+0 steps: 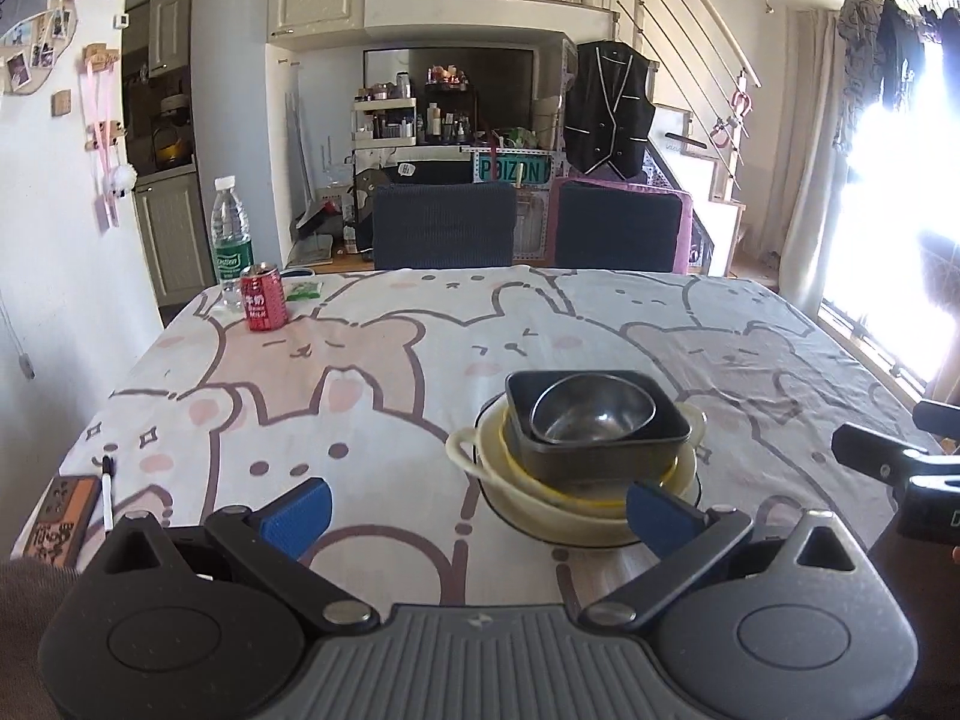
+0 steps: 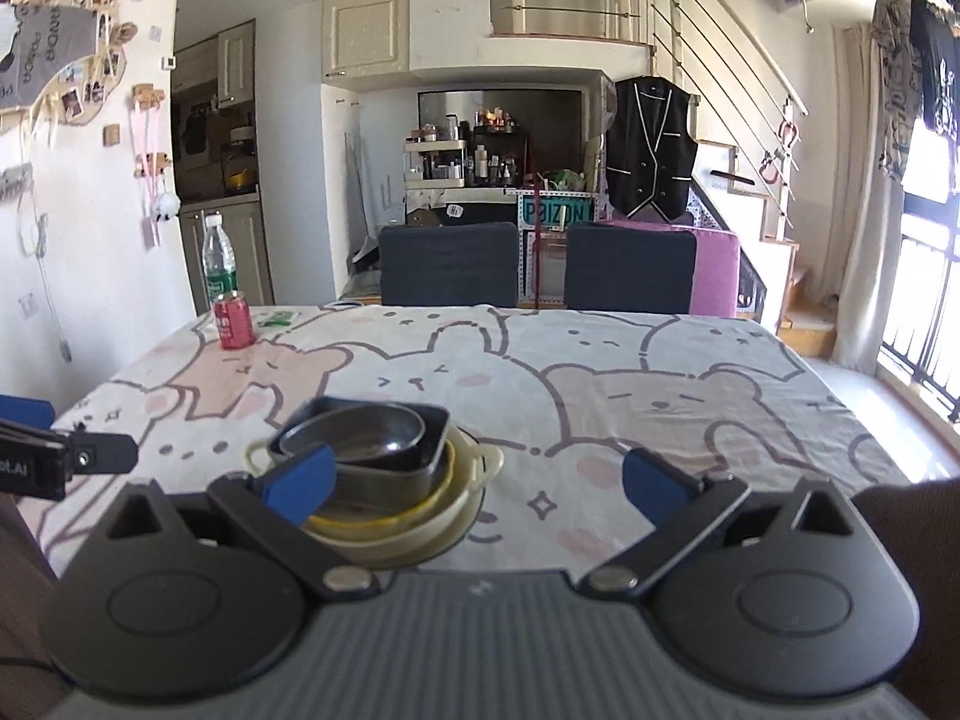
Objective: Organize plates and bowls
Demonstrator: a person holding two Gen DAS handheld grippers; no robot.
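On the worktop (image 1: 372, 360), your 2 spread, empty grippers, left gripper (image 1: 477, 510) and right gripper (image 2: 480, 480), flanked a steel bowl (image 1: 591, 414) nested atop stacked dishes (image 1: 540, 498).

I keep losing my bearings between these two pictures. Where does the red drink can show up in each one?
Left wrist view: the red can stands far left on the table, in front of the water bottle.
Right wrist view: the can is again at the far left edge, by the bottle.
Shared landmark: the stack of bowls.
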